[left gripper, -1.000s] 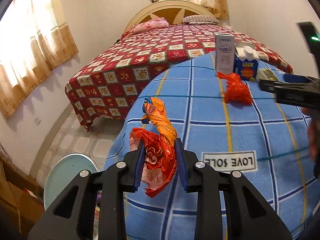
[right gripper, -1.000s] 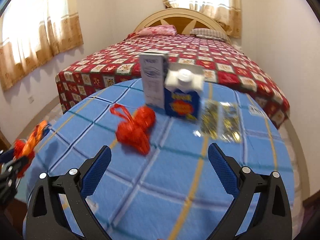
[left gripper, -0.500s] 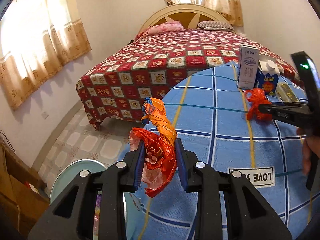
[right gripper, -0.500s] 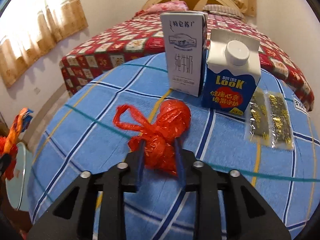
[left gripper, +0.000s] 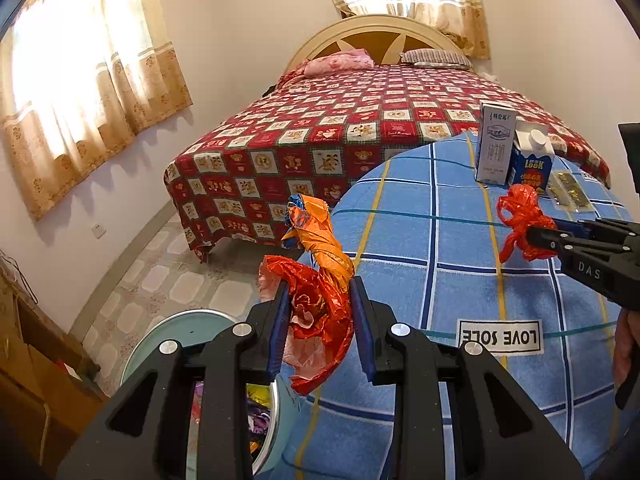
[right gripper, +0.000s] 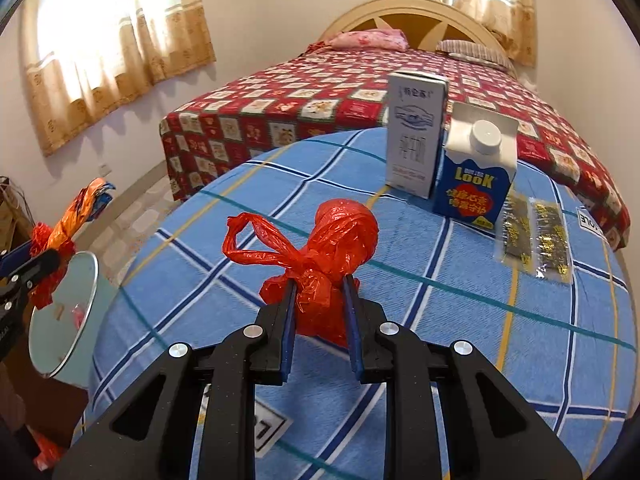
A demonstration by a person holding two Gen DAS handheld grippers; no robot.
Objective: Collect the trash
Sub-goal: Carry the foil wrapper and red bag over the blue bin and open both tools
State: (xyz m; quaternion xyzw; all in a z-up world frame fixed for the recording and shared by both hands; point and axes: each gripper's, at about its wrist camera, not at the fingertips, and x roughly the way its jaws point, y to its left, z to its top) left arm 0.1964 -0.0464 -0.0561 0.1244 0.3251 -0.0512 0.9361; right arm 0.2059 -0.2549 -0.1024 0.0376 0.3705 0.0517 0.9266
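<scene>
Right hand-held gripper (right gripper: pixel 318 292) pinches knotted red bag (right gripper: pixel 320 252), centre frame: light, soft, crushable; knot grips best. Left hand-held gripper (left gripper: pixel 320 308) clamps crumpled wrapper (left gripper: pixel 320 280).

The left wrist view looks forward and down from just off the table's (left gripper: pixel 460 264) left edge, close over a bin (left gripper: pixel 160 344), facing the bed (left gripper: pixel 360 120). The right wrist view sits close above the tabletop's near edge, facing the same bed. Both share the blue tablecloth, the two cartons (right gripper: pixel 444 152) at its far edge, and each other's gripper.
</scene>
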